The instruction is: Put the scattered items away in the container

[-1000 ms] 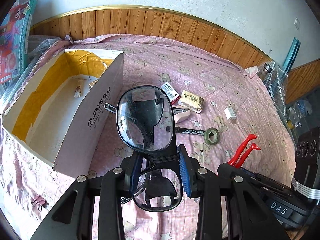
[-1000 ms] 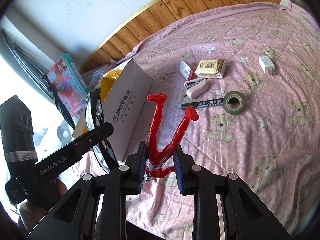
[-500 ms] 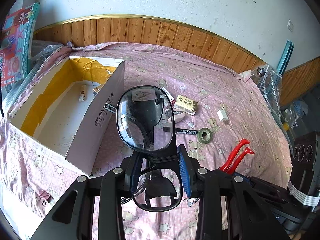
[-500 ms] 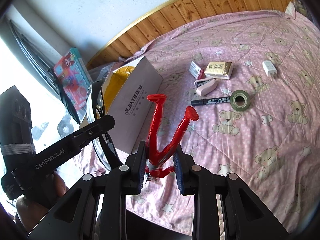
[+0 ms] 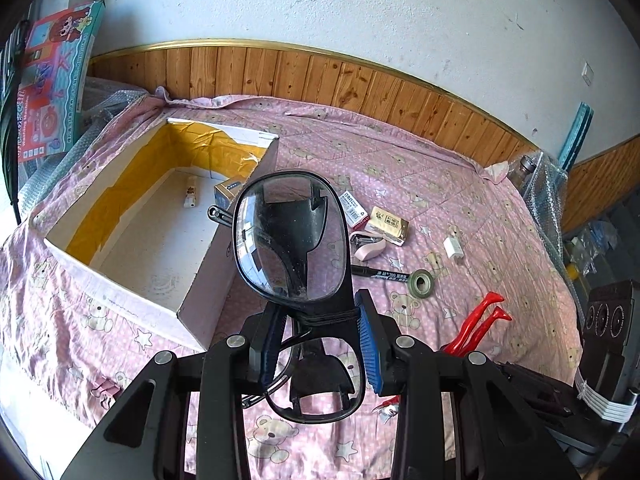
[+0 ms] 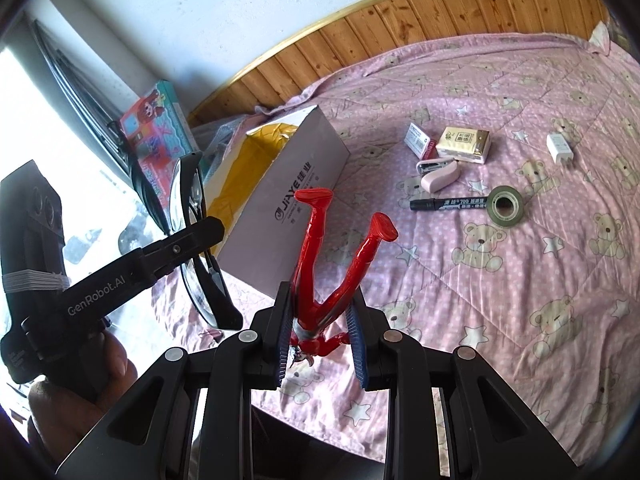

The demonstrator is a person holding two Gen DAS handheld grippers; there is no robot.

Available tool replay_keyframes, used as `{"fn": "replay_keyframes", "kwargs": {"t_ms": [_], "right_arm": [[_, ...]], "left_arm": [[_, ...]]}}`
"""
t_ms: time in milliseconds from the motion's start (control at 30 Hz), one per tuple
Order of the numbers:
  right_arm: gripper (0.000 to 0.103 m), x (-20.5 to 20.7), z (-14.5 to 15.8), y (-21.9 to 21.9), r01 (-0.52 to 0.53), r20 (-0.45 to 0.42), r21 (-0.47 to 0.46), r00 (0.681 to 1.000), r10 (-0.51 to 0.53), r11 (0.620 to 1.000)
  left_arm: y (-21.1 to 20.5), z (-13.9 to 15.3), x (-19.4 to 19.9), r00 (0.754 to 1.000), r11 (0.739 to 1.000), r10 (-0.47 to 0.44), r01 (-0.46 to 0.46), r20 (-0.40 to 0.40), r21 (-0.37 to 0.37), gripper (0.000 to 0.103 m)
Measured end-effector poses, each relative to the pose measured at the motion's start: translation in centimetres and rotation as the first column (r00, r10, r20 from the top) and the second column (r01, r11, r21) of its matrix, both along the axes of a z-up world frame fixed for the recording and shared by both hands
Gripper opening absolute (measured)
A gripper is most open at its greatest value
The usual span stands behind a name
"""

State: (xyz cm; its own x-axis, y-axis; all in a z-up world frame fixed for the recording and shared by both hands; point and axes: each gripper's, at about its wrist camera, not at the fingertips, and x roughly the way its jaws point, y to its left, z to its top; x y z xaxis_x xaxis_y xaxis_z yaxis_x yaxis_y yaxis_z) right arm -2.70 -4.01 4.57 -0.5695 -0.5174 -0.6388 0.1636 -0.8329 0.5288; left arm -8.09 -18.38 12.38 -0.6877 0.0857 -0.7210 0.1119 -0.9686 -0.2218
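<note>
My left gripper [image 5: 318, 344] is shut on black-framed glasses [image 5: 292, 240], held up above the pink bedspread beside the open white box [image 5: 208, 280] with yellow tape inside. From the right wrist view the glasses [image 6: 192, 200] and left gripper [image 6: 200, 232] show at left, next to the box [image 6: 304, 184]. My right gripper [image 6: 320, 340] is shut on a red toy figure [image 6: 332, 264], head down with legs pointing up; its legs [image 5: 480, 320] show in the left view. On the bed lie a marker [image 6: 448, 203], tape roll [image 6: 506, 205], stapler [image 6: 438, 174], tissue pack [image 6: 464, 144], small box [image 6: 420, 140] and charger [image 6: 560, 148].
Two small items [image 5: 224, 194] lie inside the box. A colourful toy carton [image 5: 52, 80] leans at the left wall. Bubble wrap and a bottle [image 5: 536, 184] sit at the bed's right edge. Wood panelling [image 5: 320, 76] runs behind the bed. A binder clip [image 5: 106, 388] lies at front left.
Both grippers have pulled back and risen, so the box and scattered items look smaller and farther. Each still holds its object.
</note>
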Motion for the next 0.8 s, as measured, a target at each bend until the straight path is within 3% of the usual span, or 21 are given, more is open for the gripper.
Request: {"fn": "replay_keyframes", "kwargs": {"t_ms": [800], "right_arm": [[0.027,-1.5,0.7,-3.8,-0.072,0.003,0.02,0.997,0.072,0.997]], "left_arm": [[-4.7,0.6,0.6,0.997,0.996,0.075,-0.074,-0.019,0.042,0.036]]}}
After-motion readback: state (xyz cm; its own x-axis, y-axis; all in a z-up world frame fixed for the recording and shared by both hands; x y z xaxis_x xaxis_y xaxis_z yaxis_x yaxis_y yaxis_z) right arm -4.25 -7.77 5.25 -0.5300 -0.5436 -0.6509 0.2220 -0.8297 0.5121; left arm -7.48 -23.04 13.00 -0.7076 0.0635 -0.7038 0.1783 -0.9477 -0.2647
